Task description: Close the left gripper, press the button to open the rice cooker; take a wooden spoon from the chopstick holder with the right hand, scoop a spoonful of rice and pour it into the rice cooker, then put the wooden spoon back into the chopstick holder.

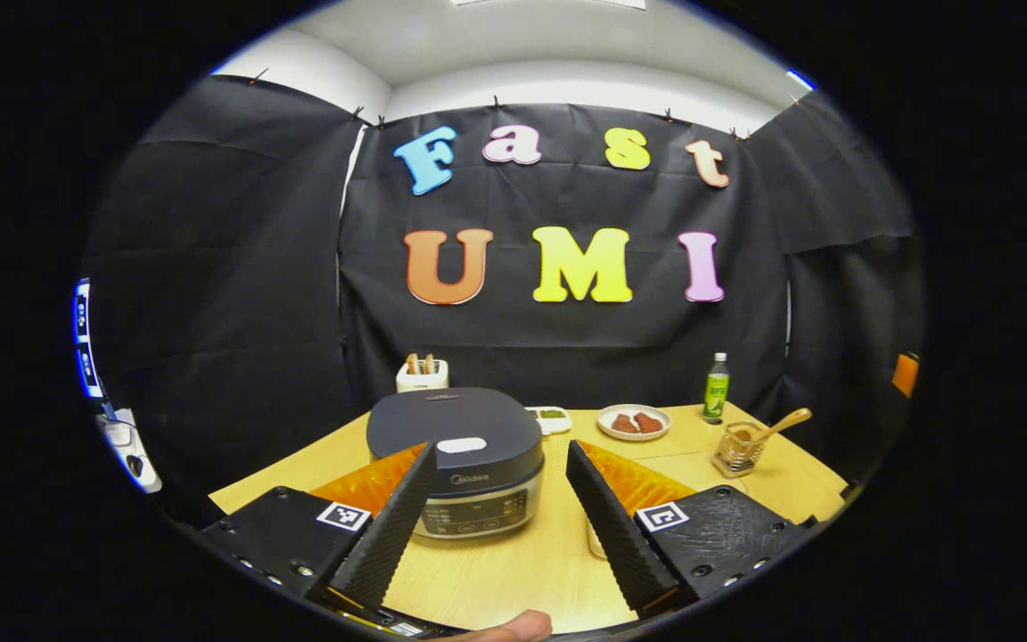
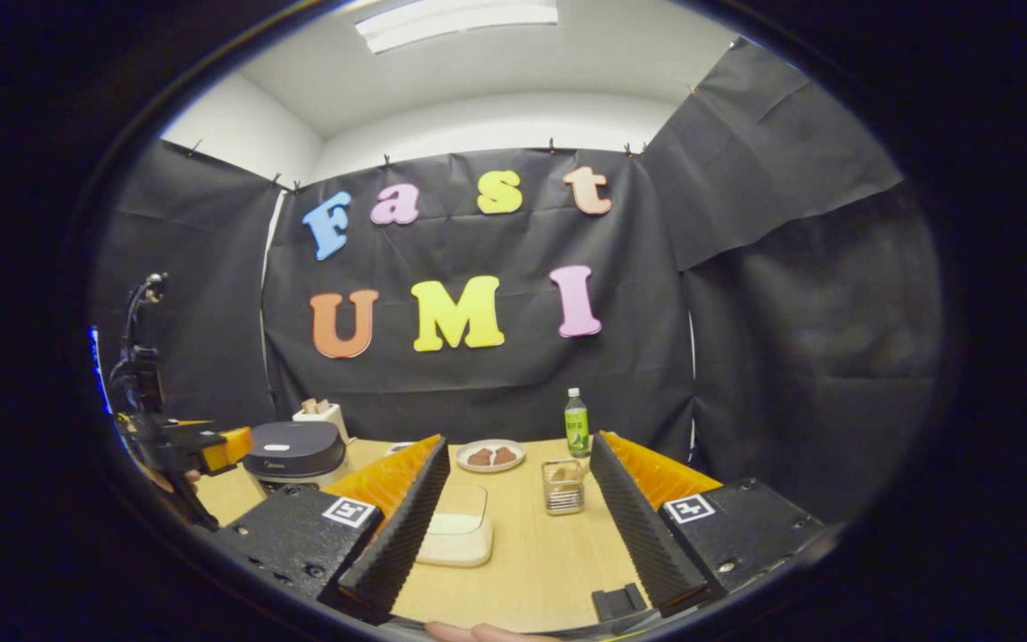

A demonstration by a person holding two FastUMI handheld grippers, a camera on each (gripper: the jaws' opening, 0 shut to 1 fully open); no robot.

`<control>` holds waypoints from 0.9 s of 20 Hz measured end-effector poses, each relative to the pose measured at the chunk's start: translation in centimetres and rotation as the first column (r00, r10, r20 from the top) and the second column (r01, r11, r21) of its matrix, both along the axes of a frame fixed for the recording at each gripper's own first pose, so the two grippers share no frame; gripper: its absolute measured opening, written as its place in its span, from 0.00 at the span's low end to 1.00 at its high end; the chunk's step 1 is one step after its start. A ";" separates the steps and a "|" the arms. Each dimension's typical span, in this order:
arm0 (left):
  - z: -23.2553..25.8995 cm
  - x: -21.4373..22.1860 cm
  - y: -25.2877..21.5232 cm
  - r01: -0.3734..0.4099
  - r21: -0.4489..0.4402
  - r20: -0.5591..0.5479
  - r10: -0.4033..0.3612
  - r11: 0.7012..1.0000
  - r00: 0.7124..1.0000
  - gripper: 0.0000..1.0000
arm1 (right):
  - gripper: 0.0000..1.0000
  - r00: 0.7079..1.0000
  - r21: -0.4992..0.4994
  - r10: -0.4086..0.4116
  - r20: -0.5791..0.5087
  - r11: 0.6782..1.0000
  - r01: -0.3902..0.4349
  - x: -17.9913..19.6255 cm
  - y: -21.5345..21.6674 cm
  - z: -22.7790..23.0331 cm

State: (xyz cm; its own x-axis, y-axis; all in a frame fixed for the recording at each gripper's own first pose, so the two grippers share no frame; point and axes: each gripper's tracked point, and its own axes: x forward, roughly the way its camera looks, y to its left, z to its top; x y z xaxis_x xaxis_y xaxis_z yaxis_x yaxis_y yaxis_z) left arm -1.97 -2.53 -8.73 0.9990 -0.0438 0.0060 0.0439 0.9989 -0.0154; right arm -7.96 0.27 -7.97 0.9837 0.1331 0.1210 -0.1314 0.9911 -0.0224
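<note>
Starting on the first step: the rice cooker sits low and centre-left in my left gripper view, its lid down and the pale button on top untouched, by my reading. My left gripper is spread wide with nothing between its fingers, so the next move calls for bringing them together, then pushing down squarely on that button (a shut tip should press more surely than an open pair). My right gripper is likewise wide and holding nothing, low in the right gripper view. Between its fingers stands the clear chopstick holder; in the left gripper view it sits lower right with the wooden spoon leaning out of it. A shallow dish of white rice lies beside my right gripper's left finger. Farther back, a plate holds brownish pieces, a green bottle beside it.
</note>
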 end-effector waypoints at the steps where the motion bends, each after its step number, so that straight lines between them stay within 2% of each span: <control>1: 0.3 -1.1 -0.3 0.012 -0.003 0.000 -0.012 1.000 1.000 0.93 | 1.00 1.000 -0.002 -0.004 0.006 1.000 0.004 -0.3 -0.1 0.4; 2: 0.7 -2.1 -0.5 0.020 0.002 0.012 -0.020 1.000 1.000 0.93 | 0.98 1.000 -0.001 -0.004 0.011 1.000 0.004 -0.6 0.0 0.6; 4: 1.6 -3.7 -0.4 0.011 0.027 0.039 -0.012 1.000 0.999 0.93 | 1.00 1.000 -0.011 -0.003 0.021 1.000 0.003 -1.3 0.2 1.2; 8: 3.2 -6.1 0.8 -0.020 0.054 0.081 0.016 0.998 0.997 0.93 | 1.00 0.994 -0.046 -0.063 0.084 0.997 0.067 -2.5 -1.4 3.0; 14: 5.1 -8.6 1.6 -0.013 -0.003 0.129 0.013 1.000 0.992 0.93 | 1.00 0.995 -0.043 -0.063 0.072 0.997 0.066 -3.0 -1.7 3.5; 18: 6.6 -9.9 1.3 -0.003 0.012 0.182 0.001 1.000 0.983 0.93 | 1.00 0.995 -0.038 -0.069 0.071 0.997 0.072 -3.2 -2.2 3.6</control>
